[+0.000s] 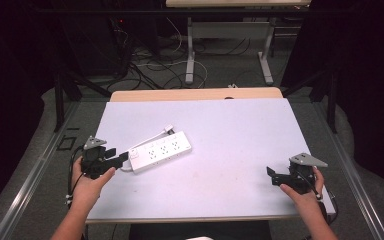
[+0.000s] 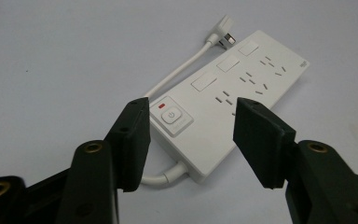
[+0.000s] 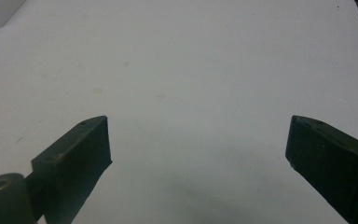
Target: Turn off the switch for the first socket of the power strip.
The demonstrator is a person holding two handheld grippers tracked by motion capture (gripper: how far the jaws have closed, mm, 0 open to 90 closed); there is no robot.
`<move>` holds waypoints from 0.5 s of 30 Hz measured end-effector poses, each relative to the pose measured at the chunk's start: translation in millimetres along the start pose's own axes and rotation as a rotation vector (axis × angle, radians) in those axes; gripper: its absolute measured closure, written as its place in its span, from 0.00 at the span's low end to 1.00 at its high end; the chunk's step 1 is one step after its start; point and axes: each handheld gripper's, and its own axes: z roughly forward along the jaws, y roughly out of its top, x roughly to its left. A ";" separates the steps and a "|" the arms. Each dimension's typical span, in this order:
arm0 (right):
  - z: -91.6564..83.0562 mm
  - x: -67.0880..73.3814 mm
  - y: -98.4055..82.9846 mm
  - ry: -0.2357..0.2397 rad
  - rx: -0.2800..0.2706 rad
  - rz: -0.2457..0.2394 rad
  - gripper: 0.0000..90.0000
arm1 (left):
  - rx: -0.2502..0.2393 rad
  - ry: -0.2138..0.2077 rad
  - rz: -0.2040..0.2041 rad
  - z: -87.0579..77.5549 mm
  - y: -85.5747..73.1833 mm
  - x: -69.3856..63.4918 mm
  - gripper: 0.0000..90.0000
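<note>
Strip (image 1: 160, 150) lay flat on table (image 1: 240, 125), left of centre, angled, switch (image 2: 171, 116) end toward left gripper (image 1: 120, 156). Left jaws stood apart, one on each side of that end, gripping nothing. Right gripper (image 1: 272, 175) hung well apart near the right edge, jaws wide over bare table, holding nothing. Looked like a grasp of the switch end in hand. Judged best done by squaring the pads to the two long side walls before closing, going low enough to catch the walls rather than the top face. Wise also to keep clear of the cord (image 2: 182, 70), which left the near end in a loop and ran along the far side to the plug (image 2: 224, 38); a pad on that loop could have twisted the strip or slipped. Could not tell whether either pad already brushed a wall. Right-hand pad hid part of the nearest socket. Red mark beside the switch too small to read as lit or printed. Strip cut off at the top left corner of the right gripper view.
</note>
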 end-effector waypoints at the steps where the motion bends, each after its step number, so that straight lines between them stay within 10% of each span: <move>1: 0.1 -0.1 -0.1 -0.001 -0.001 -0.002 0.06 | -0.003 0.002 0.006 0.2 0.7 0.0 0.53; 15: -0.6 -0.1 0.0 0.006 0.009 0.002 0.06 | 0.023 -0.012 0.015 2.2 14.1 -3.0 0.63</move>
